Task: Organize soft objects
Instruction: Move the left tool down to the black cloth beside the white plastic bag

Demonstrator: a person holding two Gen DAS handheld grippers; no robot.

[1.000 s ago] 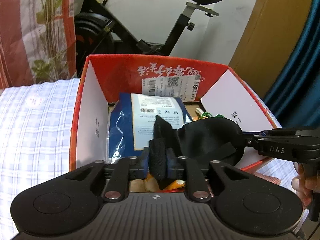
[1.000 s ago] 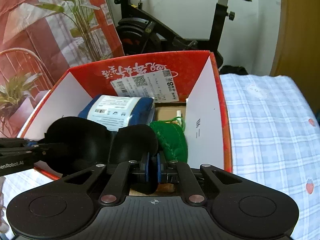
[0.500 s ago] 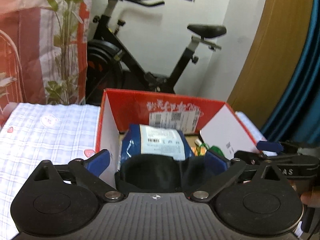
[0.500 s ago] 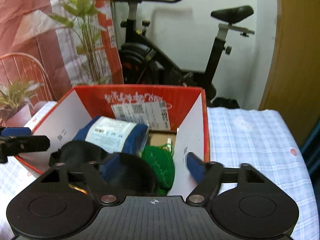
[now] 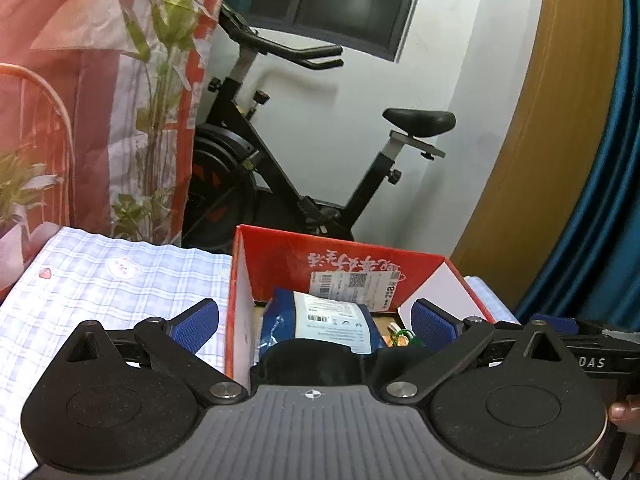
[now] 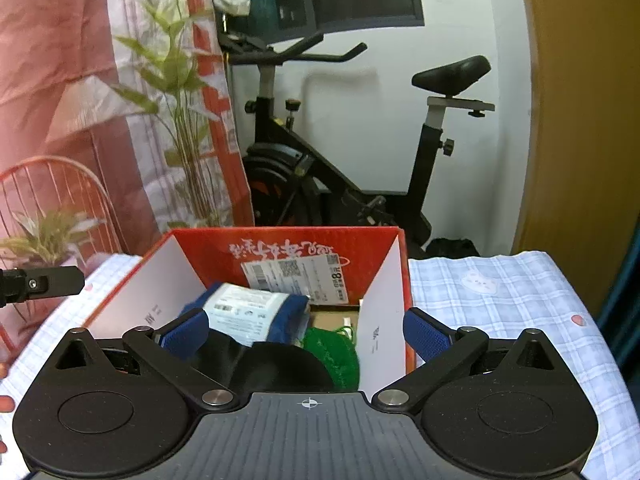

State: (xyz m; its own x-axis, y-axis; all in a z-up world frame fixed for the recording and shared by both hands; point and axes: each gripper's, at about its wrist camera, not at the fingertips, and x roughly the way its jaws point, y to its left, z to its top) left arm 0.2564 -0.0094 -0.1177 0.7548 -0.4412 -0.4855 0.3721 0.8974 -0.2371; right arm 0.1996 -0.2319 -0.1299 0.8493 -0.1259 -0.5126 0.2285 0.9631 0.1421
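Note:
A red cardboard box (image 5: 280, 252) (image 6: 192, 244) stands on the checked bedsheet. A black fabric piece (image 5: 312, 364) (image 6: 272, 364) lies in its near end. Behind it are a blue packet with a white label (image 5: 324, 320) (image 6: 252, 312) and a green mesh bundle (image 6: 336, 352), barely visible in the left wrist view (image 5: 404, 338). My left gripper (image 5: 316, 324) is open and empty above the box's near edge. My right gripper (image 6: 306, 332) is open and empty over the box. Each gripper shows at the other view's edge.
An exercise bike (image 5: 280, 176) (image 6: 360, 160) stands behind the box against the white wall. A printed curtain (image 5: 80, 80) and a plant (image 6: 180, 120) are at the left. A wooden panel (image 5: 560, 120) rises at the right. The bedsheet (image 5: 100, 292) (image 6: 500, 300) spreads on both sides.
Both grippers opened and let go of the black fabric, which now lies in the box. Both have lifted and drawn back from the box.

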